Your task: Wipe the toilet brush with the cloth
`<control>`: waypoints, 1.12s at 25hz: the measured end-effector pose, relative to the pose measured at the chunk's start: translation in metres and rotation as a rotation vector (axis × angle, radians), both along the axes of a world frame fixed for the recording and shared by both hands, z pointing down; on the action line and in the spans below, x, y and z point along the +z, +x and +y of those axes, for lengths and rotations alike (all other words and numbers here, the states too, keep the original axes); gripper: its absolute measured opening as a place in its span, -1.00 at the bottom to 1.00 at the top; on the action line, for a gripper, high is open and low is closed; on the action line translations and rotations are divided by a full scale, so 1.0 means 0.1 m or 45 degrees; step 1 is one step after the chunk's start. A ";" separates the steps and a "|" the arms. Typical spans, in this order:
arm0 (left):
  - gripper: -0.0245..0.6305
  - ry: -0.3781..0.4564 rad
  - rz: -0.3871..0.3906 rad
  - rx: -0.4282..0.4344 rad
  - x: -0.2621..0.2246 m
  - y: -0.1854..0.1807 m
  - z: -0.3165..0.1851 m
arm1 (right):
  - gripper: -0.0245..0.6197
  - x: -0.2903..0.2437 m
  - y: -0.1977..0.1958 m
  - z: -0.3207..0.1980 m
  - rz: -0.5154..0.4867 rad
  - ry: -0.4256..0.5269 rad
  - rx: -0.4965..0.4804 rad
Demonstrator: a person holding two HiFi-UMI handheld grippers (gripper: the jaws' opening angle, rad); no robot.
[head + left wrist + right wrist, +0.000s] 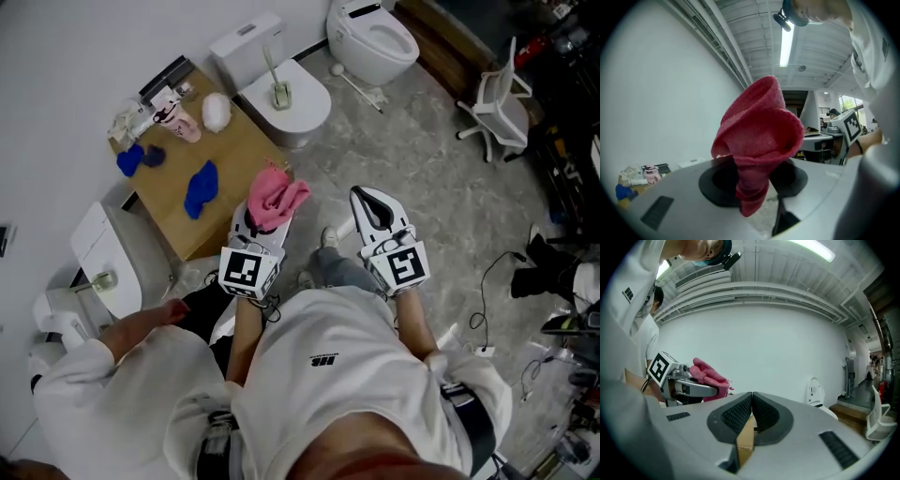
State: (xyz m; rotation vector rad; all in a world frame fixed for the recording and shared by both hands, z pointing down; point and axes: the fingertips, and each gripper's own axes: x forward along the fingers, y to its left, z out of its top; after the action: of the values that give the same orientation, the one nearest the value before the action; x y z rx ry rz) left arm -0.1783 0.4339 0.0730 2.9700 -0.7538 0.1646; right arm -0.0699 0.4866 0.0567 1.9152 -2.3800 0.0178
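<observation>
Head view: left tool (266, 223) clamped on pink cloth (277, 195), right tool (369, 201) closed; cloth's gripped end hidden.

The pink cloth (275, 195) bunches over the tips of the left gripper (264, 223), so the place where its jaws meet is covered in both the head view and the left gripper view. Cloth and gripper together hide part of the wooden table's (234, 150) near edge. The toilet brush (272, 67) shows only its handle, its head sunk in the holder (280, 95), and the clutter (155, 105) at the table's far left corner is too small to tell apart.
</observation>
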 end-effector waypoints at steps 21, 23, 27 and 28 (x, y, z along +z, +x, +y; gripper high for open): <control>-0.39 -0.007 -0.051 -0.182 0.05 0.94 -1.00 | -0.93 0.07 1.07 -1.19 -0.060 0.011 -0.177; -0.39 0.002 -0.055 -0.192 0.04 0.98 -1.07 | -0.93 0.07 1.11 -1.28 -0.060 0.013 -0.187; -0.39 0.012 -0.051 -0.206 0.06 1.06 -1.22 | -0.93 0.10 1.16 -1.45 -0.058 0.016 -0.208; -0.39 0.013 -0.052 -0.210 0.07 1.08 -1.26 | -0.93 0.11 1.17 -1.49 -0.056 0.017 -0.215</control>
State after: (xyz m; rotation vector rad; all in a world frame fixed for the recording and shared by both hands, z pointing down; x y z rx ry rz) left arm -0.0708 0.3082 0.0798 2.9046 -1.0019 0.2117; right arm 0.0474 0.3371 0.0675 1.7298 -2.5685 0.0333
